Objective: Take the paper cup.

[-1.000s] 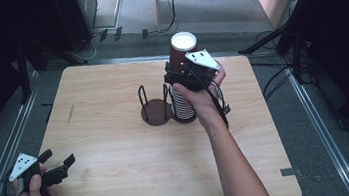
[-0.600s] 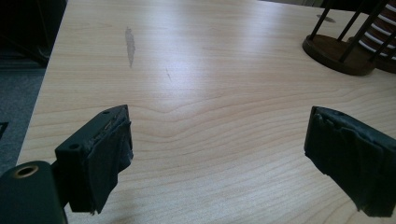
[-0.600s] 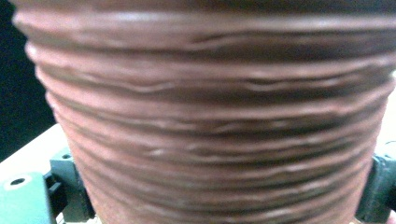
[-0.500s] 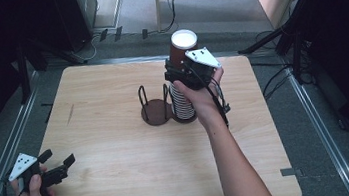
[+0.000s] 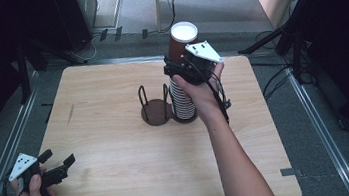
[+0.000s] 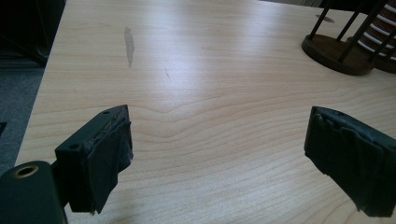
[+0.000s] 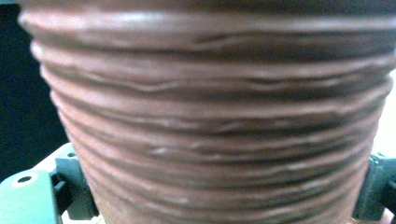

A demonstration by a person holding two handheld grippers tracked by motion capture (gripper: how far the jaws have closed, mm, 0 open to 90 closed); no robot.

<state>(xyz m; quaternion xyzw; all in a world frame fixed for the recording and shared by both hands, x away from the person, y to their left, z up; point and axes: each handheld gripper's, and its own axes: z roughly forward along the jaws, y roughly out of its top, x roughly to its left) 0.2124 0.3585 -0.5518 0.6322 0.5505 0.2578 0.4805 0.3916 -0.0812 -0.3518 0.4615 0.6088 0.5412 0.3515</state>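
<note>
My right gripper (image 5: 179,69) has kept the brown cup (image 5: 181,40) clenched atop the stack (image 5: 182,99), barely lifted; left gripper (image 5: 60,165) idles released

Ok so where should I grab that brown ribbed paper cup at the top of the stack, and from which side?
Grip the brown ribbed paper cup across its ribbed wall below the white rim, coming in level from the person's side, as the right gripper does now. The cup stands upright and widens upward, so the ridges probably help the jaws hold; the rack's posts stand lower, around the stack.
</note>
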